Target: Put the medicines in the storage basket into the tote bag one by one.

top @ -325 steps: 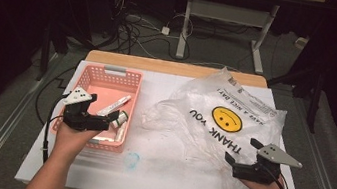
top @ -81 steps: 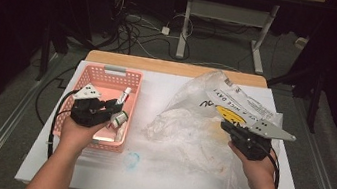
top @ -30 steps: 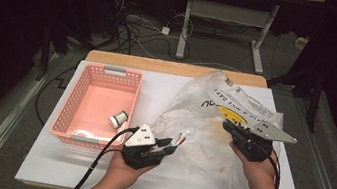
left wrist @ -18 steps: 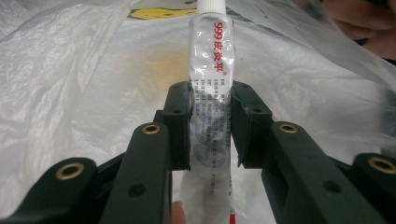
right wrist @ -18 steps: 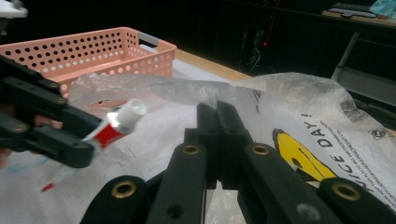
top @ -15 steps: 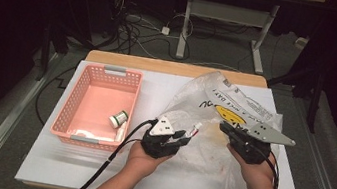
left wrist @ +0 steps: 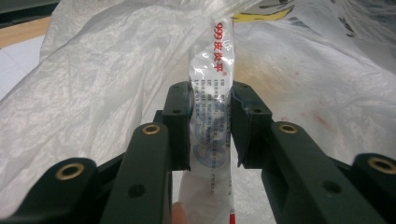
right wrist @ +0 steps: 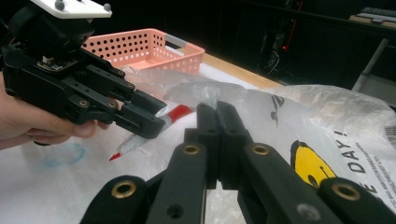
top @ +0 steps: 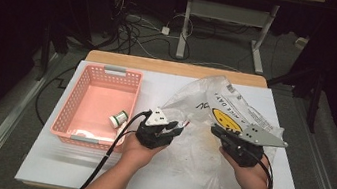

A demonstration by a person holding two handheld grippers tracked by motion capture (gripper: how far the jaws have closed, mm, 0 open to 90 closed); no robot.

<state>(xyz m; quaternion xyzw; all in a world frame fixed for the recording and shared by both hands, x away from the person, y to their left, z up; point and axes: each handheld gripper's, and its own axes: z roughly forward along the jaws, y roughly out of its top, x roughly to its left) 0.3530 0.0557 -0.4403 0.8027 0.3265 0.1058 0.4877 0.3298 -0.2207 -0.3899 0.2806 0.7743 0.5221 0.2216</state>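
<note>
White bench (top: pixel 94 174), dark room. Your left tool (top: pixel 174 131) clamps a tube (left wrist: pixel 211 116) at the plastic bag (top: pixel 235 109) mouth; right tool (top: pixel 218 131) is closed on the bag at 3 o'clock. Next: push tube inside, then release.

Between your left jaws, the clear sachet (left wrist: pixel 212 121) carries red print at its far end: "999" followed by Chinese characters, which you can see in the left gripper view; the smaller print lower down between the jaws is too fine to read. Beyond and to the right of your right jaws, the plastic bag (right wrist: pixel 327 140) reads "DAY!" beside a yellow smiley face. In the high view the same bag (top: pixel 235 109) shows "DAY" upside down above that smiley.
</note>
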